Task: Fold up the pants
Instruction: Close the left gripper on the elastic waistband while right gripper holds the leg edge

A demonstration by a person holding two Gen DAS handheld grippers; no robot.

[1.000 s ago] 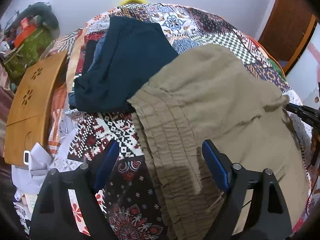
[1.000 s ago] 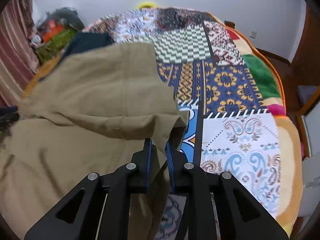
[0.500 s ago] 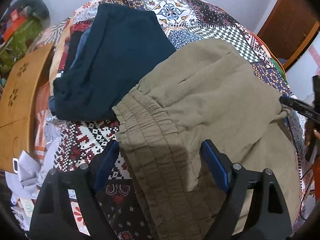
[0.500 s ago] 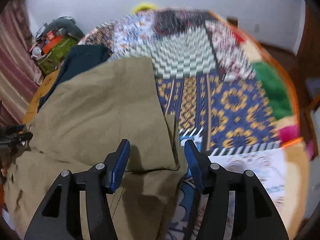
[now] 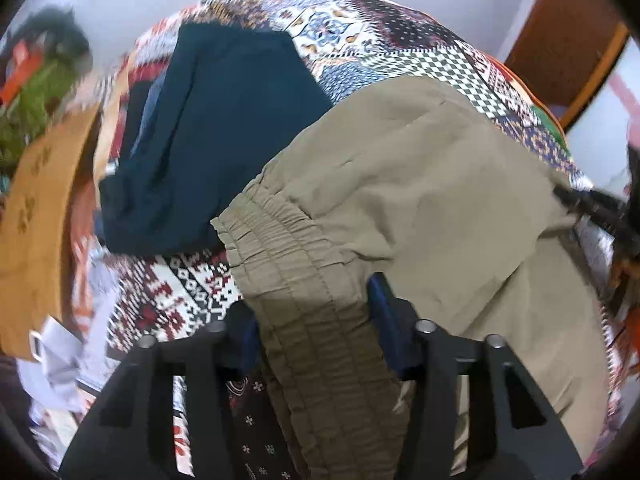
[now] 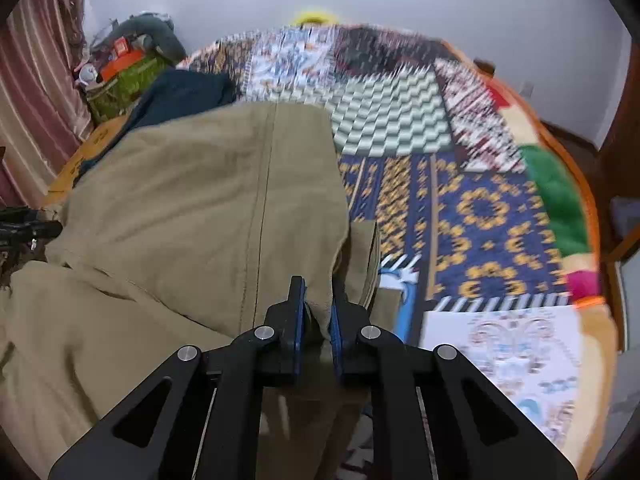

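The khaki pants [image 5: 420, 200] lie folded over on a patchwork quilt [image 5: 360, 40]. Their gathered elastic waistband [image 5: 304, 280] runs between the jaws of my left gripper [image 5: 312, 324], which have closed in on it and hold it. In the right wrist view the pants [image 6: 200, 200] fill the left half. My right gripper [image 6: 318, 312] is shut on a fold of the pants' edge near the leg end. The right gripper's dark tip shows at the right edge of the left wrist view [image 5: 592, 208].
A folded dark navy garment [image 5: 224, 128] lies on the quilt just beyond the waistband. A wooden board [image 5: 36, 216] stands at the bed's left side, with clutter and a green bag [image 6: 124, 80] behind it. A wooden door [image 5: 568, 28] is at the far right.
The left gripper moved forward over the waistband and its jaws narrowed onto it. The right gripper, open half a second ago, closed on the pants' edge.
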